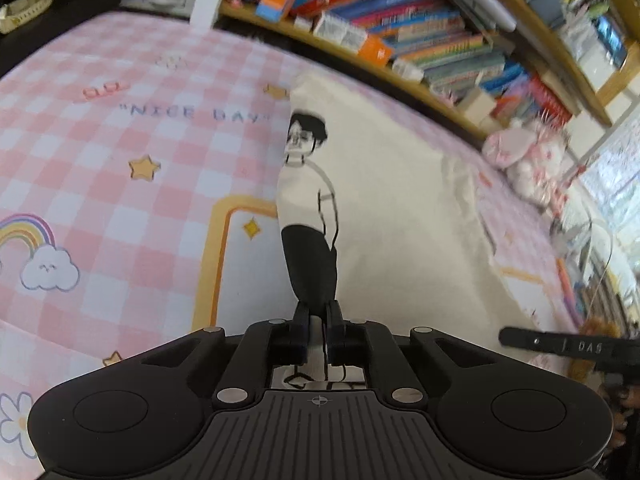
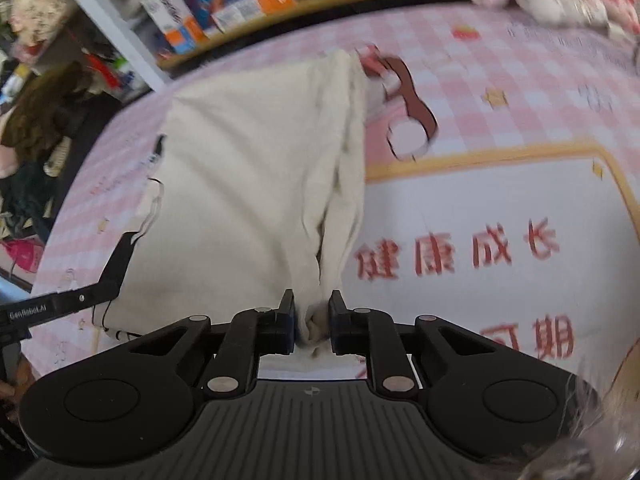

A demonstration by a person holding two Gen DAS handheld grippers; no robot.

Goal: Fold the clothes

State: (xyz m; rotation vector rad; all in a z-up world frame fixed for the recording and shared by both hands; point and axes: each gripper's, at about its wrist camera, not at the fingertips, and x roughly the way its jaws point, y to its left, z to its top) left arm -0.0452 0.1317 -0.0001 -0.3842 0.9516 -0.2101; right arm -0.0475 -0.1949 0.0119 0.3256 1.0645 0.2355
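Observation:
A cream shirt [image 1: 392,208] with a printed cartoon figure lies folded lengthwise on the pink checked bed sheet [image 1: 120,168]. My left gripper [image 1: 318,311] is shut on its near edge, with the print's dark part pinched between the pads. In the right wrist view the same shirt [image 2: 248,168] stretches away from me, plain side up. My right gripper [image 2: 312,310] is shut on a bunched corner of it. Each gripper shows in the other's view: the right gripper's finger [image 1: 560,346] at the right edge, the left gripper's finger [image 2: 118,264] at the shirt's left side.
A wooden bookshelf [image 1: 420,36] packed with books runs along the far side of the bed. Pink plush toys [image 1: 528,156] sit at the bed's far right. A pile of dark clothes [image 2: 40,120] lies beyond the bed's left end.

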